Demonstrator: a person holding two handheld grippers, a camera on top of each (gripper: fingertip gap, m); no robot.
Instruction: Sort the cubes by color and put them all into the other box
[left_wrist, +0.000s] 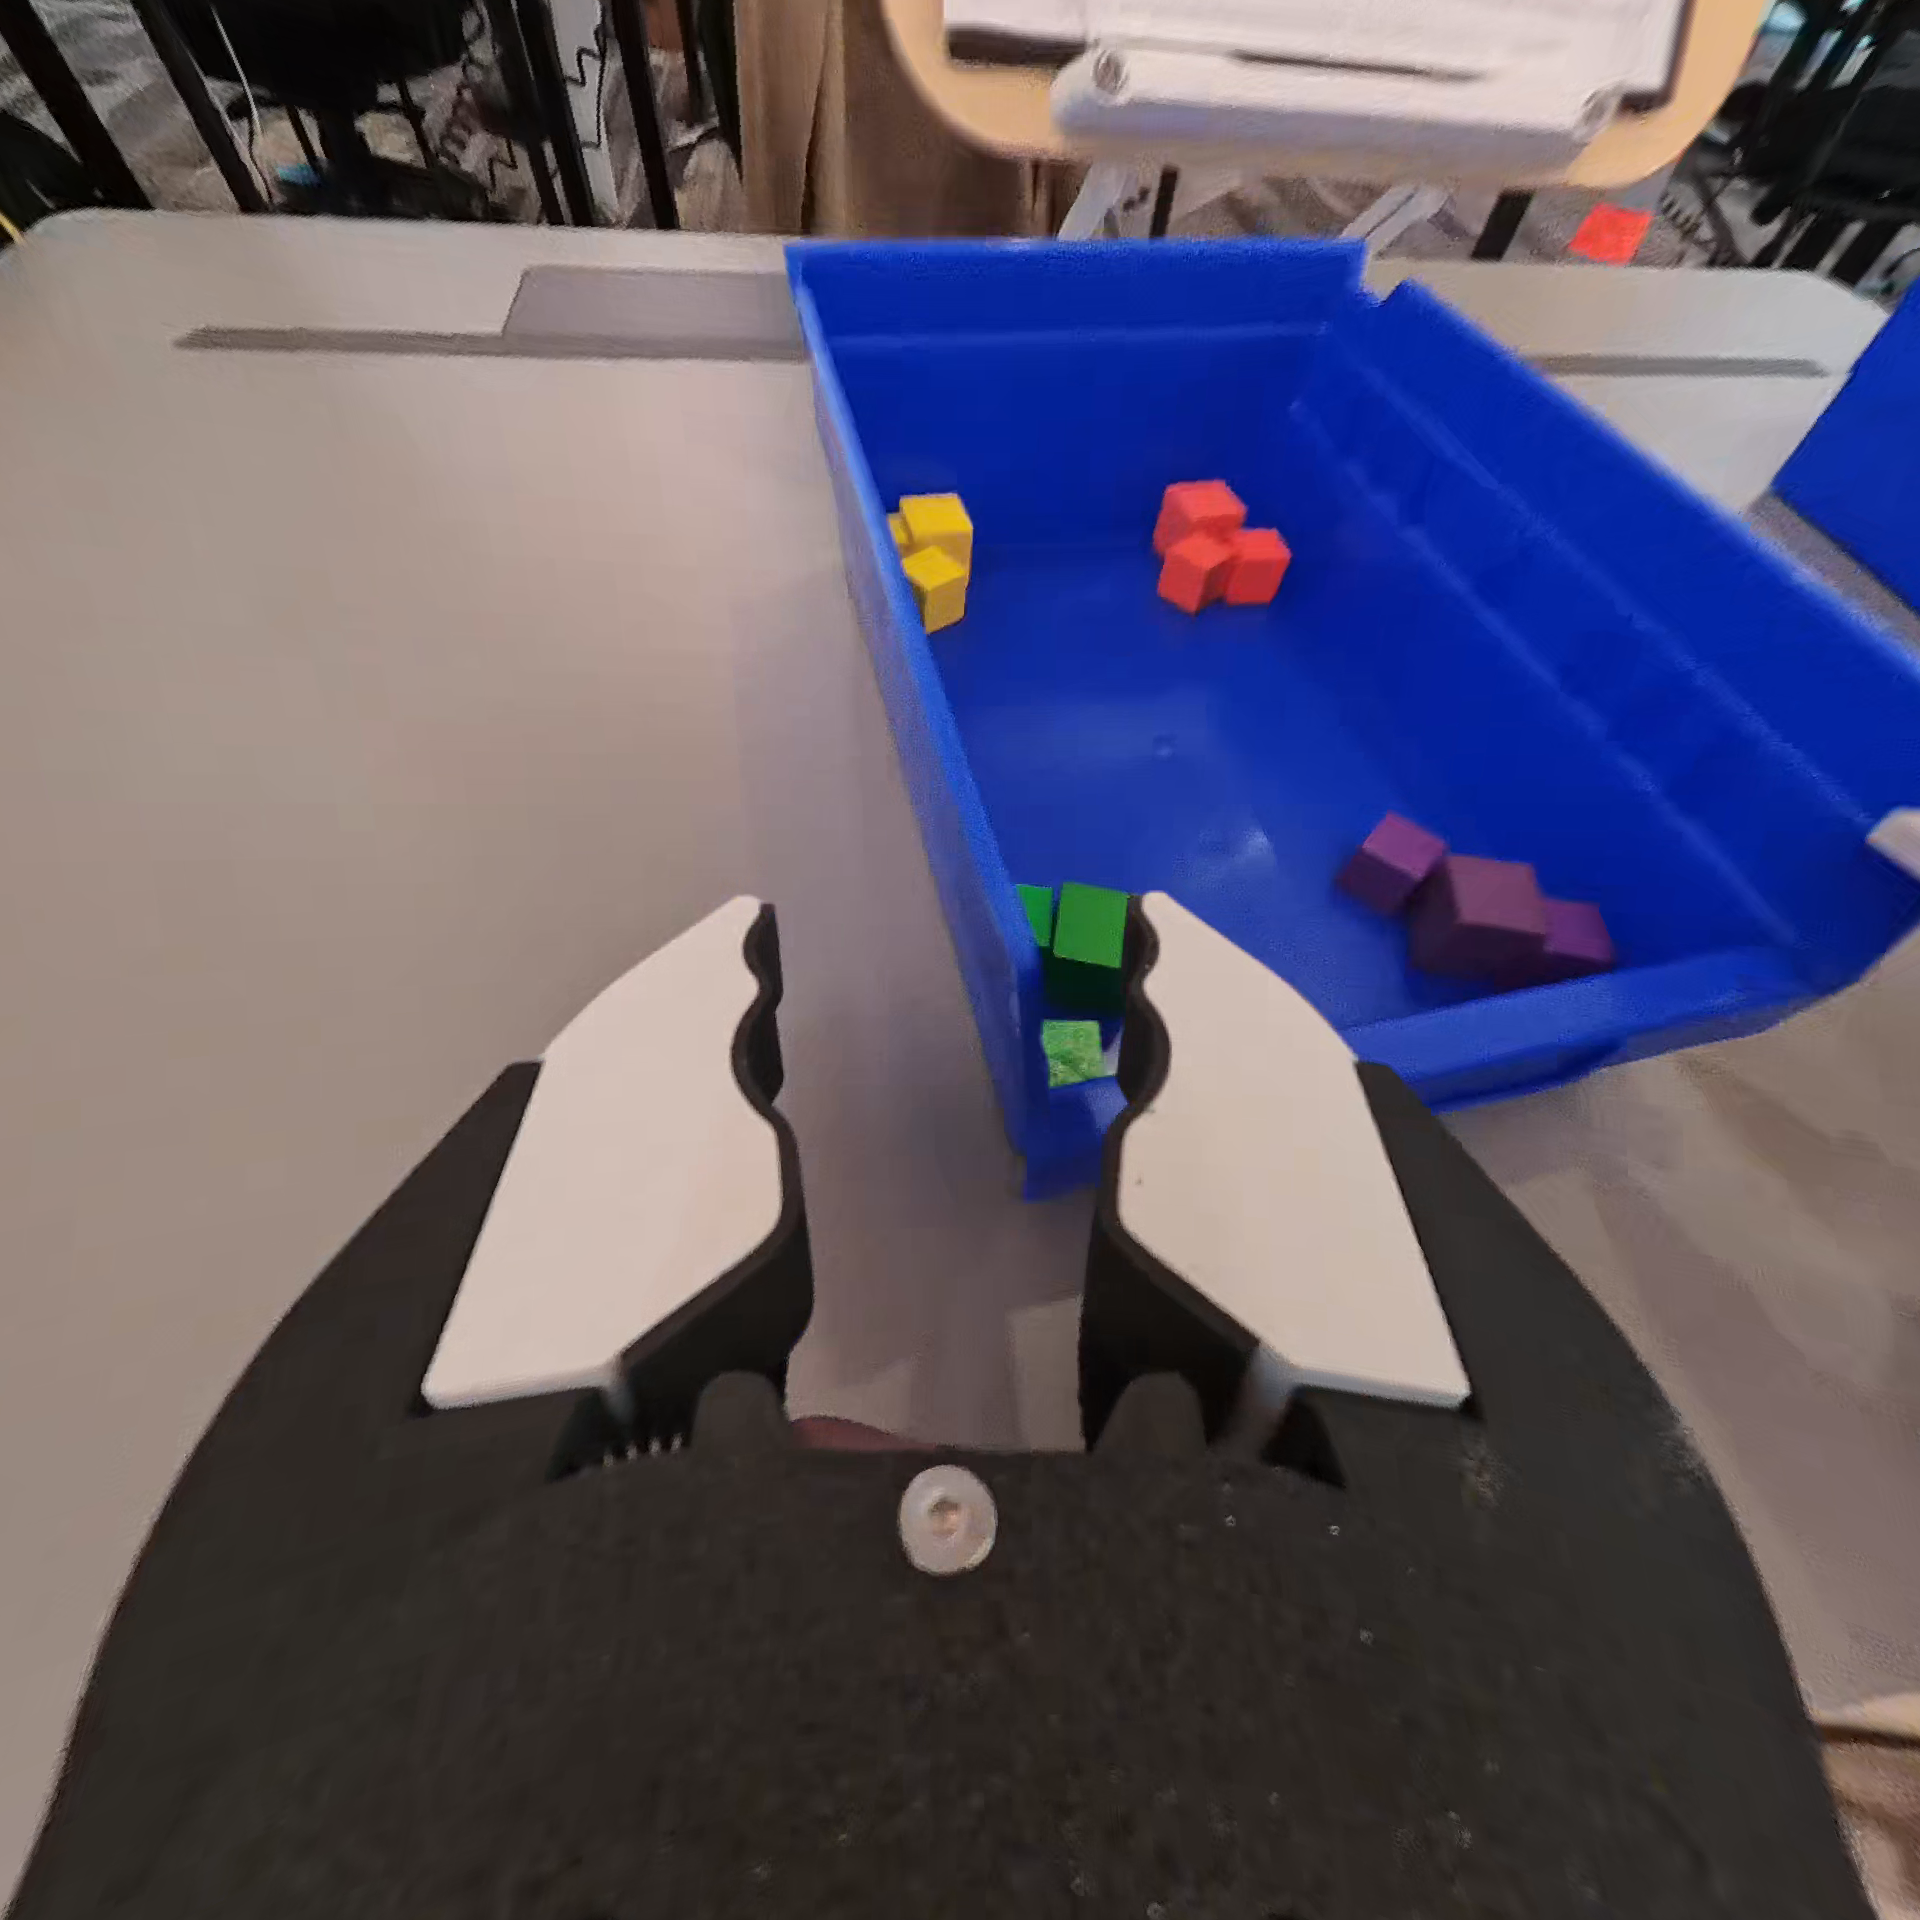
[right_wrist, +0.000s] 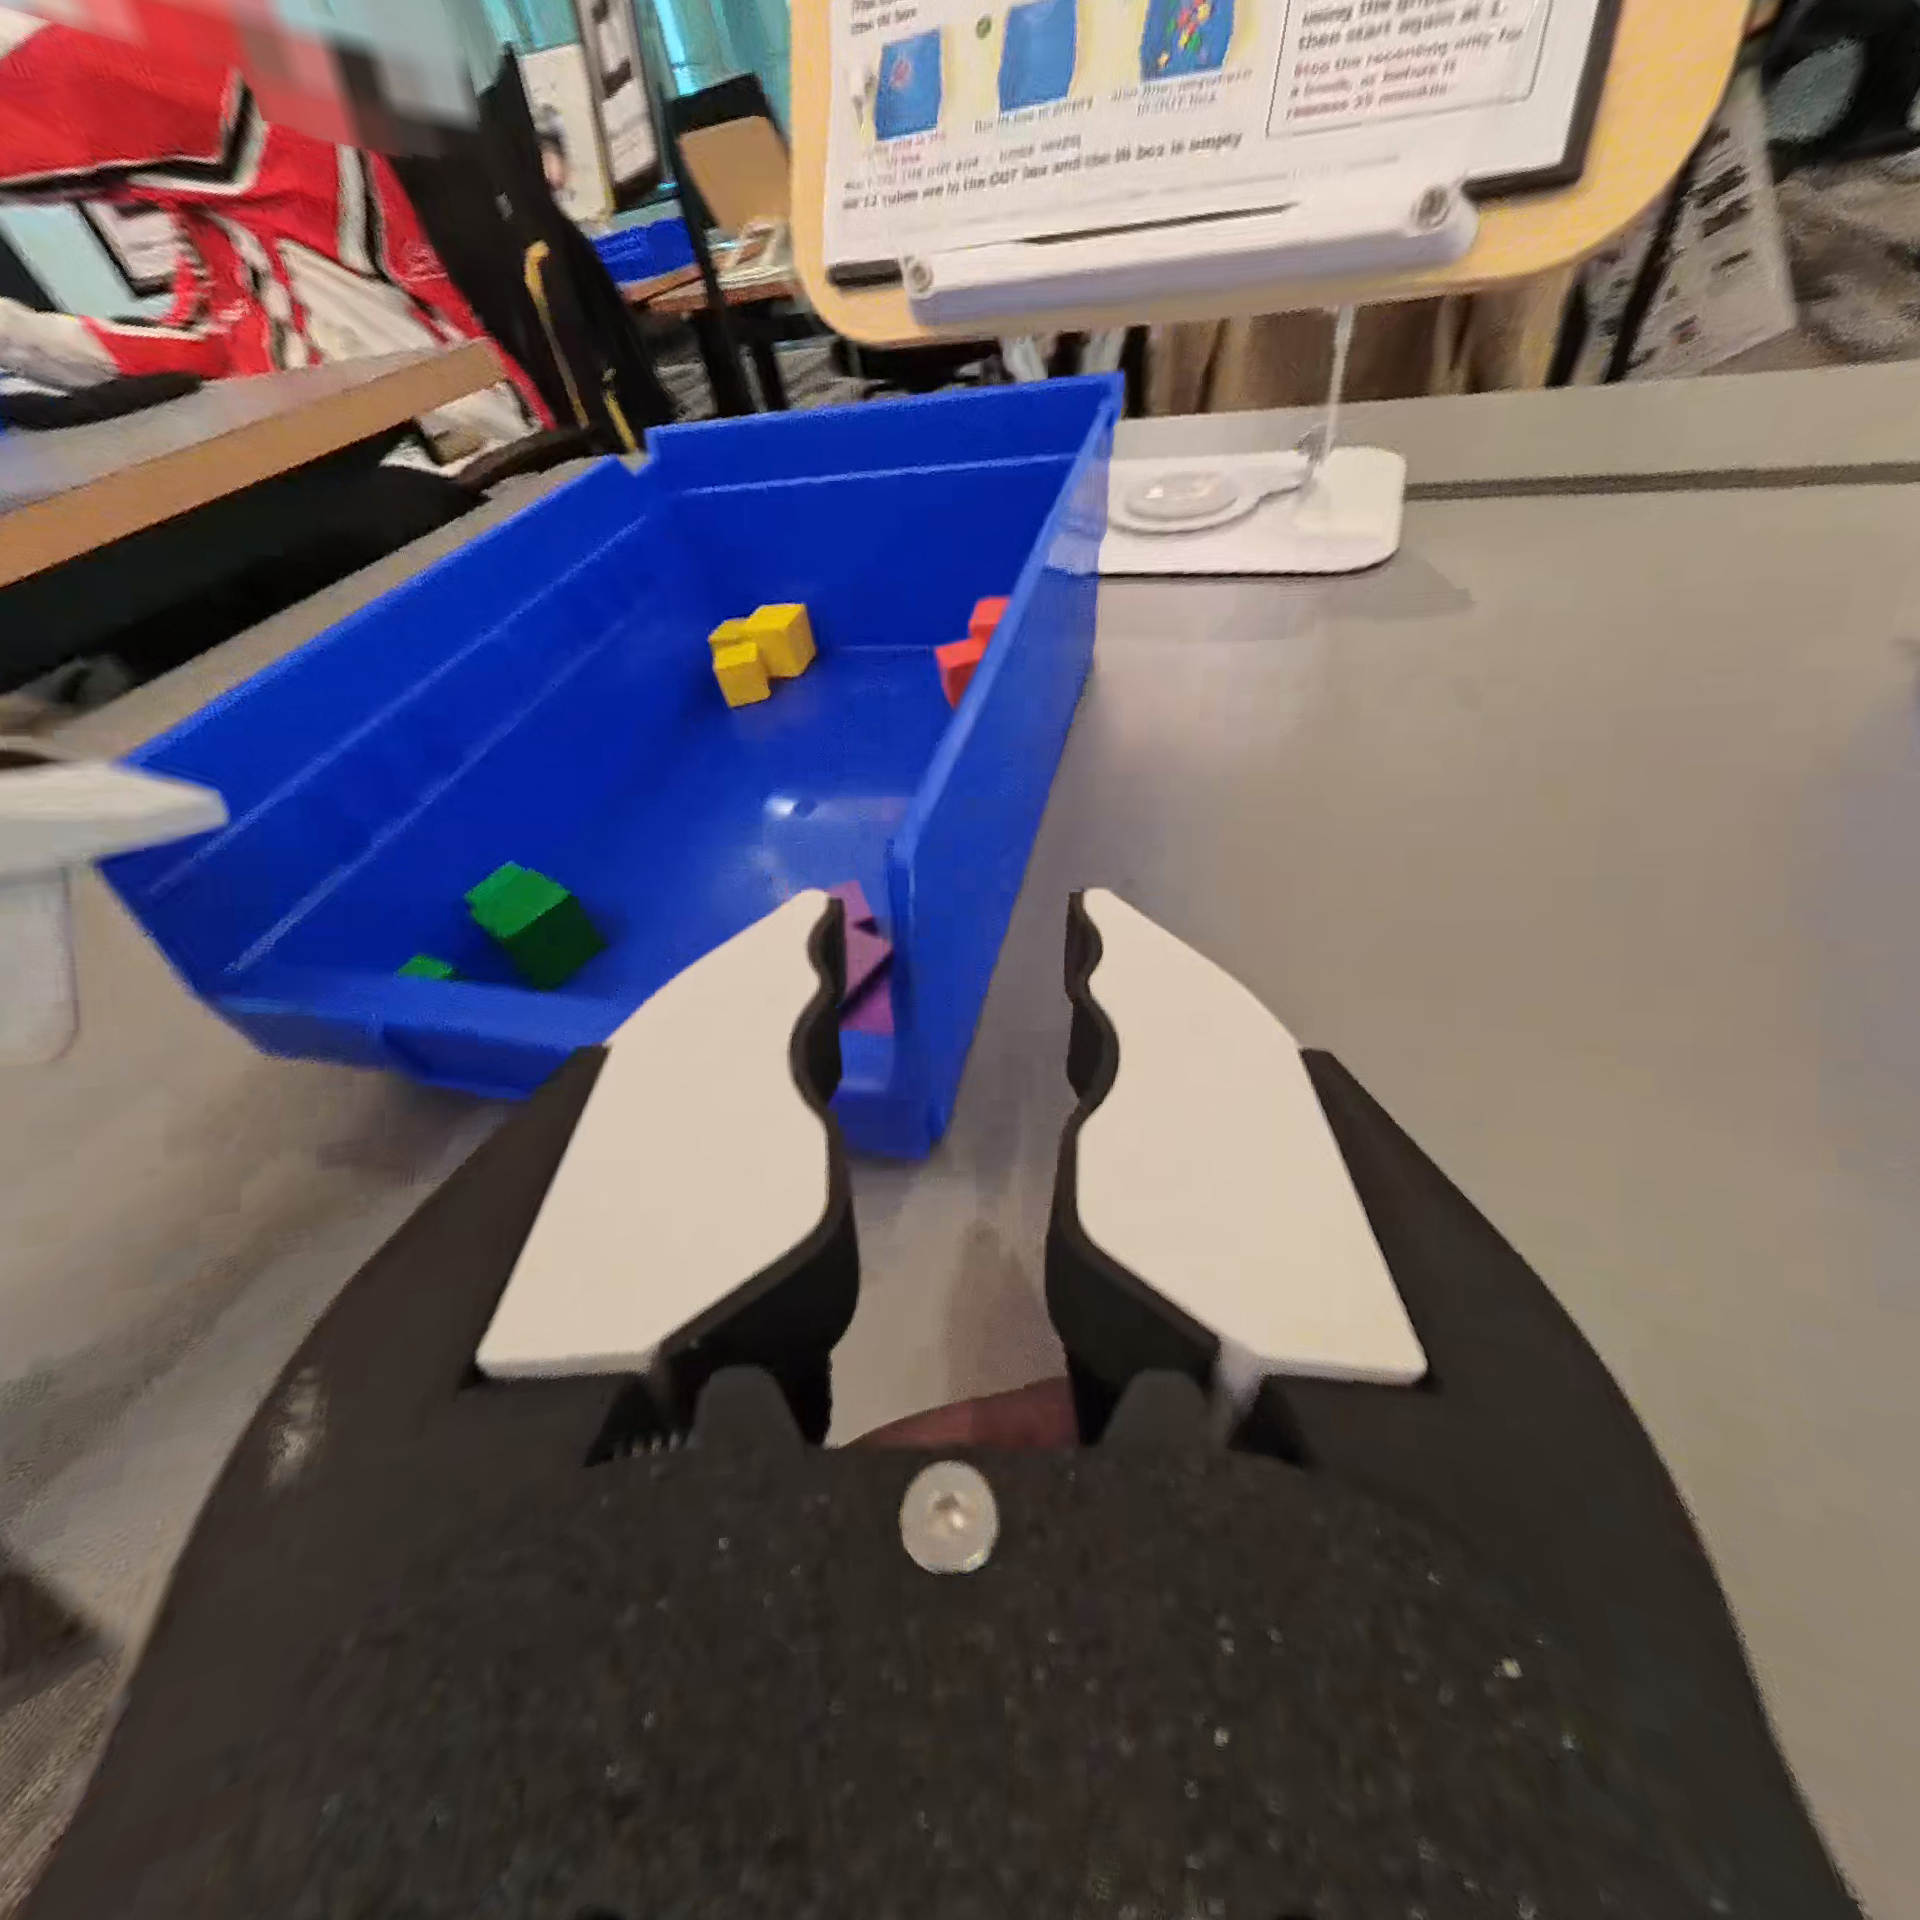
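Through my left wrist view I see the open blue plastic box resting on the pale grey surface, filling the frame from about 12 to 3 o'clock. Inside it the small painted wooden cubes lie gathered by colour, one cluster toward each corner. The yellow cubes huddle against the wall at roughly 11 o'clock of the box floor, one stacked on the others. The red cubes sit touching one another near 1 o'clock. The purple cubes form a tight group at about 4 o'clock, close to the low front lip. The green cubes crowd the 7 o'clock corner, one darker block upright, a lighter, speckled one just below it.

My left hand-held gripper hovers at the box's near corner, its white fingers spread apart with nothing between them; the green cubes show just past the right fingertip.

In my right wrist view the same box lies toward 10 o'clock, with the yellow, red, green and purple groups visible. My right hand-held gripper is also parted and empty, above the surface beside the box's side wall.
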